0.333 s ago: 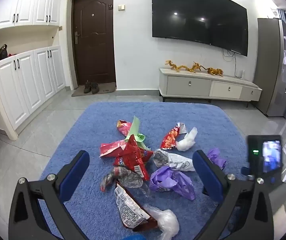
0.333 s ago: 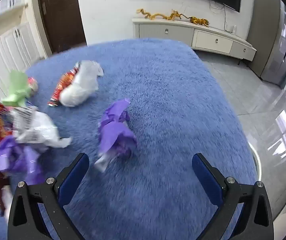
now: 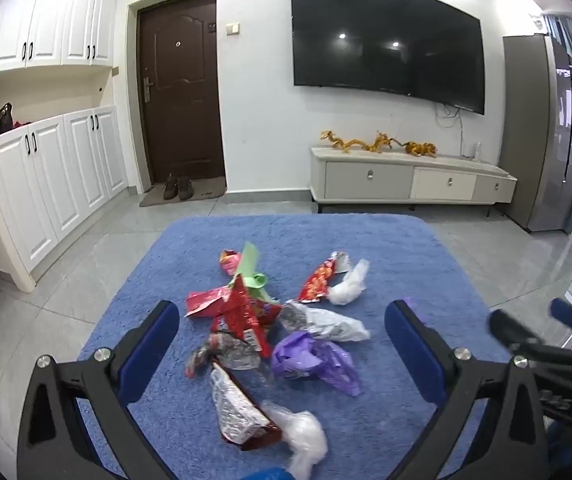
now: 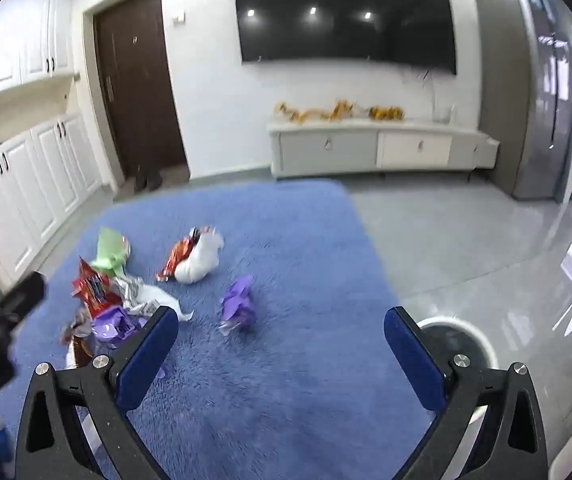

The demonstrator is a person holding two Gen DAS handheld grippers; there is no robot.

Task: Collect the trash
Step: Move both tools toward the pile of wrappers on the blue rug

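Observation:
Trash lies in a heap on a blue rug (image 3: 405, 248): red wrappers (image 3: 242, 312), a green paper (image 3: 248, 260), a silver wrapper (image 3: 325, 320), a purple bag (image 3: 309, 356), a white wad (image 3: 347, 284) and a printed packet (image 3: 238, 408) nearest me. My left gripper (image 3: 282, 320) hangs open above the heap, holding nothing. My right gripper (image 4: 282, 320) is open and empty too, over bare rug. A lone purple wrapper (image 4: 240, 304) lies just beyond its fingers. Each gripper shows blurred at the edge of the other's view: the right gripper (image 3: 529, 316), the left gripper (image 4: 4, 286).
A white round bin (image 4: 483, 346) stands on the grey tile floor by the rug's right edge, partly behind my right finger. A low TV cabinet (image 3: 405, 178) and a wall television are at the back. White cupboards (image 3: 46, 184) and a dark door line the left.
The right gripper has pulled back and tilted up, so the purple wrapper now sits farther off and the room's back wall shows. The left gripper has barely shifted.

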